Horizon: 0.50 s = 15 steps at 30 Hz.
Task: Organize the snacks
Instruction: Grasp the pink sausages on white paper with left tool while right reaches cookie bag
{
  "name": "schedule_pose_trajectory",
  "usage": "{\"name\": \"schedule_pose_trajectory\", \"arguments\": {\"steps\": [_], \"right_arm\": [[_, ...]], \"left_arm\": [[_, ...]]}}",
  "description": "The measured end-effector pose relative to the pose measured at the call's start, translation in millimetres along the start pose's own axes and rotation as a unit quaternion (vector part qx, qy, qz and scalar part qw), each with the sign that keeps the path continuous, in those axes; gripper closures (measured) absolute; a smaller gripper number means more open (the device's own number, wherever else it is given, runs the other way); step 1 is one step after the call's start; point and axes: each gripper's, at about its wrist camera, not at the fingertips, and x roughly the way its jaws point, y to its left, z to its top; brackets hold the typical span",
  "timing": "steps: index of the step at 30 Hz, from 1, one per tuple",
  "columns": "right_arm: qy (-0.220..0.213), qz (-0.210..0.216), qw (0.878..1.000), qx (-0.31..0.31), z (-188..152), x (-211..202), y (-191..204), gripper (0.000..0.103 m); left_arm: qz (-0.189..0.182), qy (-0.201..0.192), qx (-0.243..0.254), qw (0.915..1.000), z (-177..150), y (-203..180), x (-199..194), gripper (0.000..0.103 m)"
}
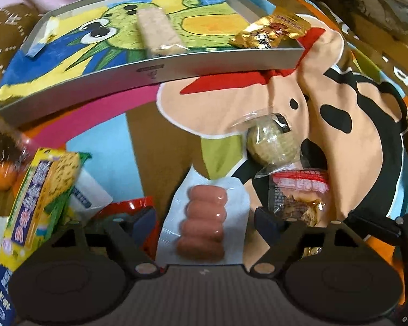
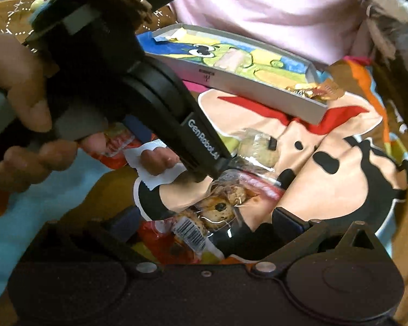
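A shallow grey box [image 1: 160, 69] with a cartoon picture inside holds a pale wrapped bar [image 1: 159, 34] and a gold packet [image 1: 272, 31] at its right corner. My left gripper [image 1: 204, 220] is open, its fingers on either side of a clear pack of pink sausages [image 1: 205, 221]. A round greenish wrapped snack [image 1: 272, 142] and a clear packet of brown eggs [image 1: 299, 203] lie just to the right. In the right wrist view my right gripper [image 2: 204, 224] is open over the egg packet [image 2: 223, 203]. The left gripper's body [image 2: 160, 100] crosses that view.
A yellow-green cracker pack [image 1: 40, 198], an orange [image 1: 1, 176] and a red packet [image 1: 133, 206] lie at the left on a cartoon blanket [image 1: 353, 141]. The grey box also shows in the right wrist view [image 2: 258, 92]. A pink cloth [image 2: 272, 8] lies behind it.
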Motion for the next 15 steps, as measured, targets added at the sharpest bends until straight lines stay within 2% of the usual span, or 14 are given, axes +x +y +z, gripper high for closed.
{"name": "schedule_pose_trajectory", "arguments": {"steps": [3,8,15], "right_arm": [[0.011,0.013,1.0,0.02,1,3,-5,0.002],[0.023,0.025,0.998,0.051,1,5,-14,0.006],[0.01,0.033,0.999,0.043,-1,0,-10,0.012]], "left_arm": [[-0.001,0.007,0.012,0.9999,-1,-3,2,0.034],[-0.005,0.003,0.012,0.9999,-7,-1,-4,0.039],[-0.031,0.019,-0.024,0.999,-21,17,-22,0.042]]}}
